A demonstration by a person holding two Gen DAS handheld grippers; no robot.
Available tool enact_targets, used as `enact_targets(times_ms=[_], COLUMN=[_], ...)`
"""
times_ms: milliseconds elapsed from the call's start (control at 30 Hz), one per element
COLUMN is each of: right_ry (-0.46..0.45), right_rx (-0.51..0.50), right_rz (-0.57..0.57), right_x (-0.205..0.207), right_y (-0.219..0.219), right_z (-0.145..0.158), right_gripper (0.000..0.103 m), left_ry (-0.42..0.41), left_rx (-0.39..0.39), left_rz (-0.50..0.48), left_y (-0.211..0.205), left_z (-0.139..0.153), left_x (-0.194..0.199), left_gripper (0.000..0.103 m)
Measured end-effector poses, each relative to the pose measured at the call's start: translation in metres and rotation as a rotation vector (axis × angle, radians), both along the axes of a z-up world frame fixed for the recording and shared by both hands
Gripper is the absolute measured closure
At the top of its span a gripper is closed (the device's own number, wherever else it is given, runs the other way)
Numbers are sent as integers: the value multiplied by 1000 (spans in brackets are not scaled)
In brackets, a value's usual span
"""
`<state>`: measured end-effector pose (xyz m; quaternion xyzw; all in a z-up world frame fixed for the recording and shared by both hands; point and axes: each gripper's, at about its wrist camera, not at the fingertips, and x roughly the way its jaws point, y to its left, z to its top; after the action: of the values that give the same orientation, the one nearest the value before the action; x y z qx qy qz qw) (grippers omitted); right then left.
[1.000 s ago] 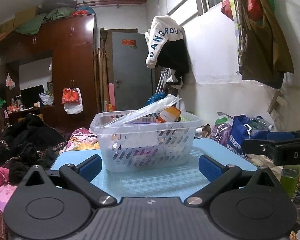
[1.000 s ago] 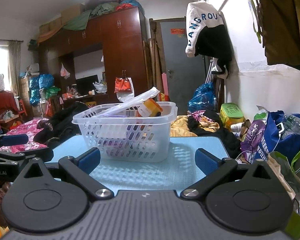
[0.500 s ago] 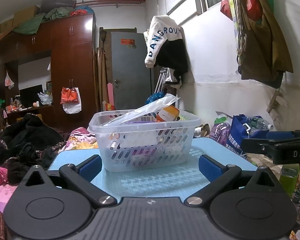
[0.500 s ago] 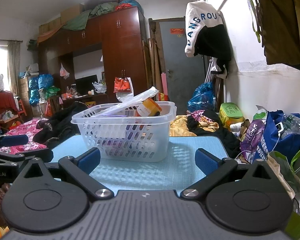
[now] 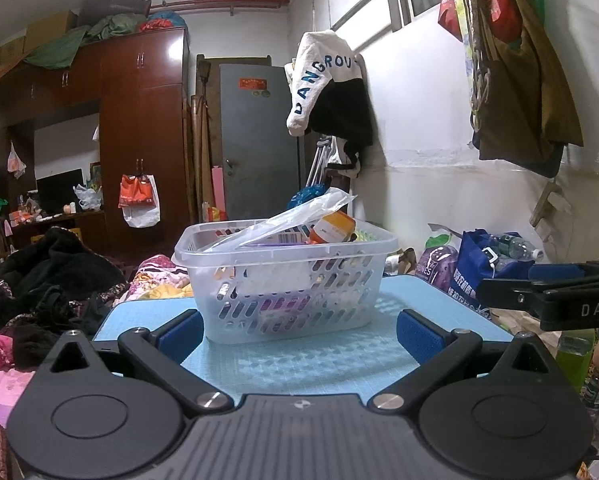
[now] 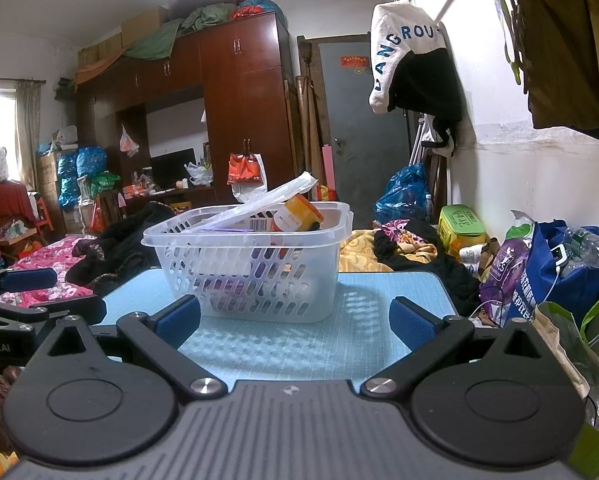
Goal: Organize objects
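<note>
A clear plastic basket (image 5: 287, 280) stands on the light blue table (image 5: 307, 360); it also shows in the right wrist view (image 6: 251, 272). Inside lie an orange-capped bottle (image 5: 333, 228), a clear plastic bag (image 5: 295, 220) that sticks up over the rim, and several small packets. My left gripper (image 5: 299, 334) is open and empty, just short of the basket. My right gripper (image 6: 295, 322) is open and empty, also in front of the basket. Each gripper shows at the edge of the other's view.
The table (image 6: 359, 340) is small, with edges close on all sides. Bags (image 6: 555, 276) and a green box (image 6: 459, 228) lie on the floor at the right. Dark clothes and pink bedding (image 5: 39, 288) lie at the left. A wardrobe (image 5: 143, 140) stands behind.
Both views shift only slightly; the basket sits marginally lower and to the left in the frames. Both grippers stay open and empty.
</note>
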<state>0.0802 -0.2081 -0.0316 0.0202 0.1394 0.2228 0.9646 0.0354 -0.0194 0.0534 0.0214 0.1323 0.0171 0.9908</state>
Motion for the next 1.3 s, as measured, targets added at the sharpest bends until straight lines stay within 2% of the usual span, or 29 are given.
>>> enact_targets(times_ms=[1300], right_ry=[6], right_rx=[-7], right_rz=[1], right_x=[2], right_y=[3], right_z=[-5], right_gripper=[0], left_ry=[-1], left_rx=[-1], left_rz=[-6], left_y=[0], left_z=[-2], left_x=[0], left_gripper=[0])
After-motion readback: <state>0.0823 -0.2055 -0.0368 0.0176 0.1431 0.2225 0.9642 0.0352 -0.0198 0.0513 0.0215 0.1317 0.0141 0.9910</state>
